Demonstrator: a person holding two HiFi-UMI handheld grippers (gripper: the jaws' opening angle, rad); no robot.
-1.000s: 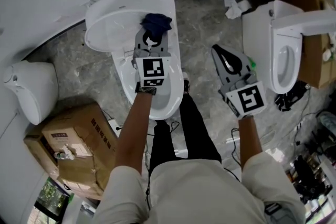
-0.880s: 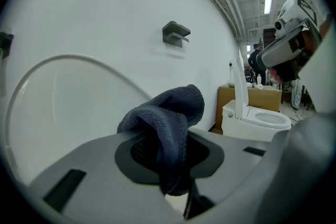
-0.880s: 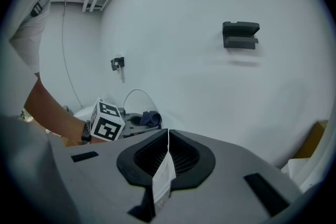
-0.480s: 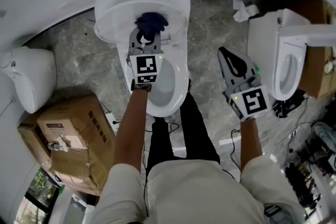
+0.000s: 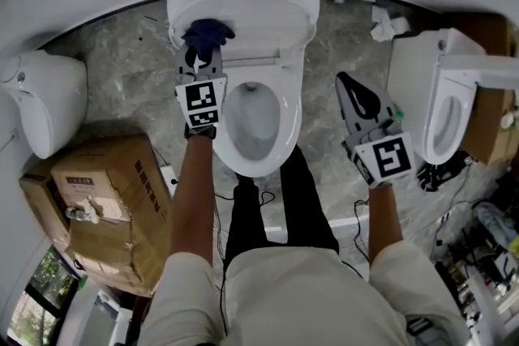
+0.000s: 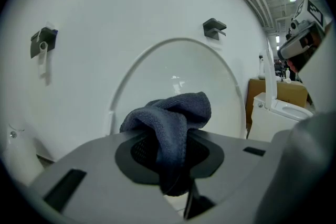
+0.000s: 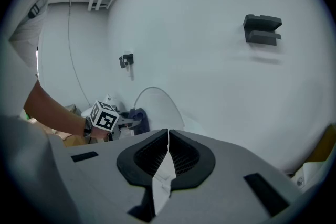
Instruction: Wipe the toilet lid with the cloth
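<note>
**Cloth clamped in left jaws at the raised toilet lid**

Grey marbled floor (image 5: 130,69) across the middle of the head view, pale wall along the top edge. At upper centre, a white toilet (image 5: 285,126) with the bowl open and the toilet lid (image 5: 259,0) raised upright against the wall. Second white toilet (image 5: 434,105) at the right edge, a third white fixture (image 5: 45,113) at the left edge, both well apart from the centre one. Cardboard box (image 5: 101,198) at lower left, beside the person's left arm. Person's pale top and dark trousers filling the lower centre, legs just below the bowl. Crumpled white paper (image 5: 388,24) on the floor at upper right.

Left gripper (image 5: 203,57) reaching to the upper left part of the lid, jaws closed down on a dark blue cloth (image 6: 170,123). Cloth bunched, folded over the top of the jaws and hanging down between the pads. In the left gripper view, set in front of the lid's lower middle; actual contact with the lid not clear.

Right gripper (image 5: 347,85) held over the floor right of the bowl, between the two toilets, touching nothing. Jaws pressed fully together, pads meeting in a thin line, nothing between them.
</note>
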